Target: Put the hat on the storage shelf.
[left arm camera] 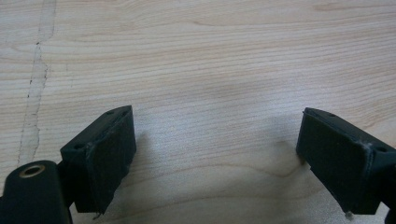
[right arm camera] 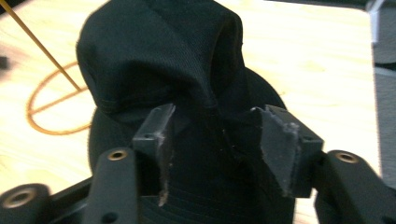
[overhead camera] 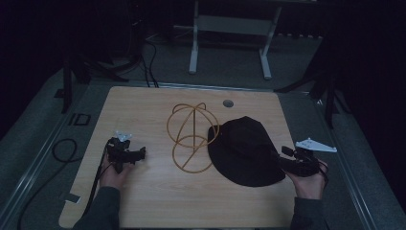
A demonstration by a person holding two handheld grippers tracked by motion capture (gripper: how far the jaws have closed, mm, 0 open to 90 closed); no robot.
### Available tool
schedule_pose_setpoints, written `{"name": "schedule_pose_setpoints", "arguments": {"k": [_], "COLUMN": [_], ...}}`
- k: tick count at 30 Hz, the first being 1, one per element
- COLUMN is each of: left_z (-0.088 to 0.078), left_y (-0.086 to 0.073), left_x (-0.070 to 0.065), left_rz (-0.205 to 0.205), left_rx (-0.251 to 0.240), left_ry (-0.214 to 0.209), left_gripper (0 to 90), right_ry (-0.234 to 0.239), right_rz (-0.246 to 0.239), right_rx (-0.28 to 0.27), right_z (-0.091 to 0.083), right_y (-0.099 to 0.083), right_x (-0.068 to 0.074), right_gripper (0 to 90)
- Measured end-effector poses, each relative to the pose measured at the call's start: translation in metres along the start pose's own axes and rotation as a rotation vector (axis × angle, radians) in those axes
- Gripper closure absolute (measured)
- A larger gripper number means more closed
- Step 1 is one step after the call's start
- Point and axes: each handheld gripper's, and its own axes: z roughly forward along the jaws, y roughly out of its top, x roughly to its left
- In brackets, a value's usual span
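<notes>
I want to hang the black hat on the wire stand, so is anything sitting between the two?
Nothing visible does. The black hat lies right beside the wire stand, its left edge meeting the stand's rings, with bare table around them. The right gripper is at the hat's brim.

Layout relative to the wire stand (overhead camera: 191,136), placed near the middle of the surface (overhead camera: 153,206). The hat (overhead camera: 246,151) is laid just to its right, touching it. The left gripper (overhead camera: 125,154) is set well to its left; the right gripper (overhead camera: 297,162) is positioned beyond the hat's right edge.
</notes>
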Motion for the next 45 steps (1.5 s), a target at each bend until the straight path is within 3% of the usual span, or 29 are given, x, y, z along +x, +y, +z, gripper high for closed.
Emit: {"name": "schedule_pose_setpoints", "arguments": {"k": [3, 8, 12, 15, 21, 34, 38, 45], "left_z": [0.000, 0.000, 0.000, 0.000, 0.000, 0.000, 0.000, 0.000], "left_y": [0.000, 0.000, 0.000, 0.000, 0.000, 0.000, 0.000, 0.000], "left_x": [0.000, 0.000, 0.000, 0.000, 0.000, 0.000, 0.000, 0.000], "left_rz": [-0.001, 0.000, -0.001, -0.001, -0.001, 0.000, -0.001, -0.001], "left_rx": [0.000, -0.001, -0.001, -0.001, -0.001, 0.000, -0.001, -0.002], "left_ry": [0.000, 0.001, 0.000, 0.000, 0.000, -0.001, -0.001, -0.001], "left_gripper": [12.2, 12.2, 12.2, 12.2, 12.2, 12.2, 12.2, 12.2], "right_ry": [-0.008, -0.037, -0.016, 0.018, 0.005, 0.047, 0.085, 0.098], "right_rz": [0.002, -0.034, -0.073, -0.114, -0.166, -0.254, -0.267, -0.314], "right_rx": [-0.003, 0.027, 0.035, 0.084, 0.125, 0.251, 0.275, 0.351], "right_z": [0.000, -0.001, -0.004, 0.000, 0.006, 0.014, 0.017, 0.026], "right_y": [0.000, 0.001, 0.001, 0.002, 0.008, 0.029, 0.037, 0.045], "right_x": [-0.001, 0.003, 0.005, 0.006, 0.005, 0.007, 0.005, 0.006], "right_gripper": [43.6, 46.9, 55.0, 60.5, 65.1, 65.5, 62.1, 56.0]}}
